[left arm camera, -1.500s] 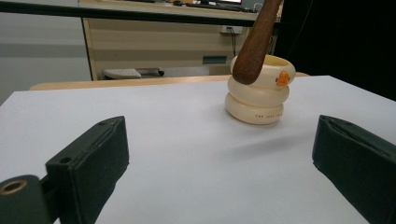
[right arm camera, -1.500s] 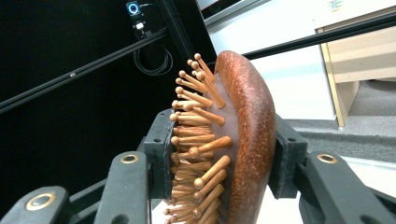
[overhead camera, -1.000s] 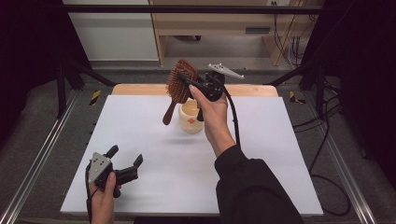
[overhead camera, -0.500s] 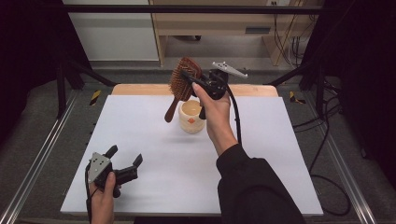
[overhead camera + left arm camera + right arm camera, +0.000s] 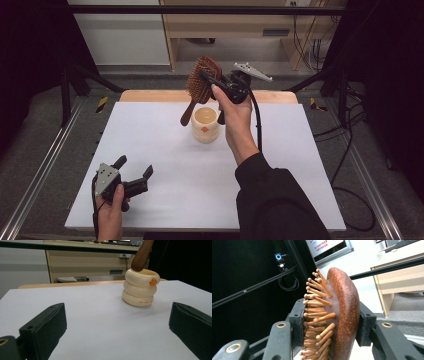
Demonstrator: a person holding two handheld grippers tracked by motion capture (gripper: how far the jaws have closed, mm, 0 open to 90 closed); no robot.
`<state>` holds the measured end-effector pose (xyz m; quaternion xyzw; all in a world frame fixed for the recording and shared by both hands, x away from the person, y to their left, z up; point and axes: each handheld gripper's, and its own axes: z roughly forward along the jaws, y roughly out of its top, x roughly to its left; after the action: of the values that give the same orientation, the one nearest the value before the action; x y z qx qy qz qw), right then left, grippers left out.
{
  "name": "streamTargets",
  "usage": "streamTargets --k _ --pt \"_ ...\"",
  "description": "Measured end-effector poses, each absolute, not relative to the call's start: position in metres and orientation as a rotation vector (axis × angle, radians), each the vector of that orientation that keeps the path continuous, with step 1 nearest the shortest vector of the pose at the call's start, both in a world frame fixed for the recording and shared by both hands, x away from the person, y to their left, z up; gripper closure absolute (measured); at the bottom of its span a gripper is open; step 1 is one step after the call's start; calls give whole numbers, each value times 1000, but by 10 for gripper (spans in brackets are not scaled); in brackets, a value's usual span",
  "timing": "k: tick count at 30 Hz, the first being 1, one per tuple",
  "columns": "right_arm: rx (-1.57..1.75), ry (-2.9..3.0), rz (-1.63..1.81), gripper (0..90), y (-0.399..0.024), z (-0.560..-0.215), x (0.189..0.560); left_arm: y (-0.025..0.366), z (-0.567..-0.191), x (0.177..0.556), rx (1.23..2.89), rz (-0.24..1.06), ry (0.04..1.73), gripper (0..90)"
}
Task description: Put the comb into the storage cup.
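My right gripper (image 5: 210,82) is clamped on the wooden hairbrush (image 5: 199,85), one pad against the bristle face and the other against the rounded back of the head. The brush hangs tilted in the air, its handle slanting down until the tip sits just at the rim of the cream cup (image 5: 205,124), on the cup's left side as seen from above. The cup stands upright on the white table (image 5: 150,130), below my right hand (image 5: 235,117). Well away from the cup, toward the near left edge, my left gripper (image 5: 135,172) rests low with its jaws spread wide, nothing between them.
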<state>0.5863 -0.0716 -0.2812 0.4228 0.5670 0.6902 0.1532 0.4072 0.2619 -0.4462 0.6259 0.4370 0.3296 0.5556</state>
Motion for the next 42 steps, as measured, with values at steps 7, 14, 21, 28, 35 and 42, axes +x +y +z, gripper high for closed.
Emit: streamTargets --k 7,14,21,28,35,42 --pt "1217 1612 1964 523 -75 -280 588 263 -446 407 1477 776 1032 15" --pt "1226 1591 1961 522 -78 -279 588 264 -447 408 1479 776 1034 16" --pt "1228 1570 1972 522 -84 -276 587 264 -447 408 1483 773 1035 16" --pt "1240 1526 1977 522 -93 -270 585 264 -447 408 1482 774 1036 12" --pt "1234 1499 1979 521 -99 -267 587 264 -447 408 1480 770 1038 12" --pt "1236 1472 1983 521 -103 -266 589 265 -447 408 1477 768 1041 12"
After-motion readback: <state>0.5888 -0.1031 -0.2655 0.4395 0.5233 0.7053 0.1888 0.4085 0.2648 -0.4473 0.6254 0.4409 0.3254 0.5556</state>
